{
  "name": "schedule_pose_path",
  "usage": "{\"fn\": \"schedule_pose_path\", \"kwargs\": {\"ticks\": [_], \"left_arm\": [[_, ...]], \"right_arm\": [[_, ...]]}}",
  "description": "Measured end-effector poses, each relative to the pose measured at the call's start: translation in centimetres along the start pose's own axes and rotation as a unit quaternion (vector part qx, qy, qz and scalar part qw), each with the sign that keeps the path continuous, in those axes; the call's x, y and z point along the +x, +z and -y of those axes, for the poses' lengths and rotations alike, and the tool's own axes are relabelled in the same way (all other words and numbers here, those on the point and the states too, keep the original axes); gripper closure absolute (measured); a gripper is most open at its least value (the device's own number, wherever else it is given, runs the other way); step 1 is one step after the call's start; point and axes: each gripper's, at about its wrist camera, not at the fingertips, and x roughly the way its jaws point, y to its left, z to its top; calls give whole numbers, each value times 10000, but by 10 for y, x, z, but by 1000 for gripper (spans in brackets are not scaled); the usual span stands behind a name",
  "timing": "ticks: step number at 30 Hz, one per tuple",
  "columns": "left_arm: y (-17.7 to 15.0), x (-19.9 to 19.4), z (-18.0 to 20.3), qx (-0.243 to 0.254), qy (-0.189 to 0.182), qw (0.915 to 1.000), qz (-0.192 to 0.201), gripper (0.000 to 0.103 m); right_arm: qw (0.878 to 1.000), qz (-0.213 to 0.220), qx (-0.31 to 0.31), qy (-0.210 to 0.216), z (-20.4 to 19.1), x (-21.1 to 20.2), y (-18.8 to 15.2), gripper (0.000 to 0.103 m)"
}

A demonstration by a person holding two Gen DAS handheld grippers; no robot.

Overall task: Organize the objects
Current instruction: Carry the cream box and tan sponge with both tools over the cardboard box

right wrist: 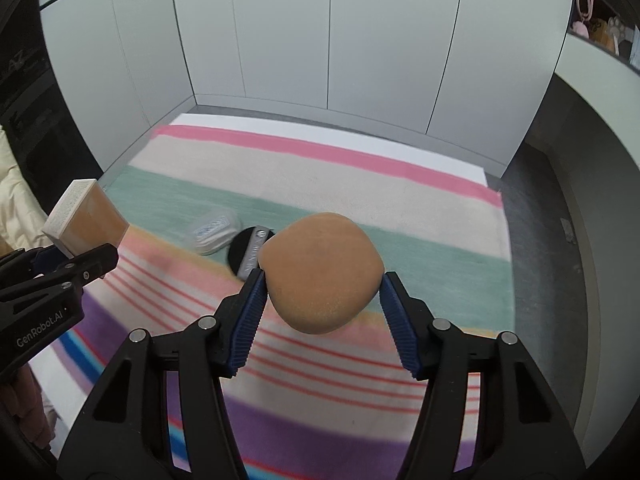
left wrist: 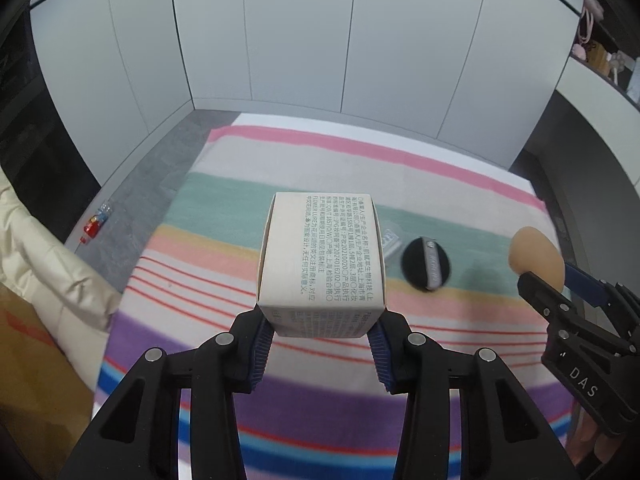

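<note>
A pale cardboard box (left wrist: 320, 264), printed with small black text on one face and tan on another, is clamped at its lower end between the jaws of the left gripper (left wrist: 321, 330), above the striped blanket (left wrist: 208, 296). A tan, egg-shaped sponge (right wrist: 322, 272) is squeezed between the right gripper (right wrist: 322, 286) jaws. A black round puff (left wrist: 426, 264) and a clear case (right wrist: 214, 232) are left lying on the blanket.

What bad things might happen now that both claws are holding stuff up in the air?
The left gripper pinches only the bottom end of the box, so the box might tip or slip out. The sponge in the right gripper is soft and rounded, so it might squeeze free and drop onto the striped blanket. A falling item could land on the black puff below.
</note>
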Motion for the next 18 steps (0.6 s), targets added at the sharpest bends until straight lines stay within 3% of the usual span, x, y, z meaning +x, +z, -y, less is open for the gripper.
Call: {"fn": "schedule_pose_path", "kwargs": {"ticks": [18], "left_arm": [[-32, -133, -14, 47, -201, 9995, 246, 59]], "right_arm": [[9994, 278, 178, 45, -27, -141, -33, 42]]}}
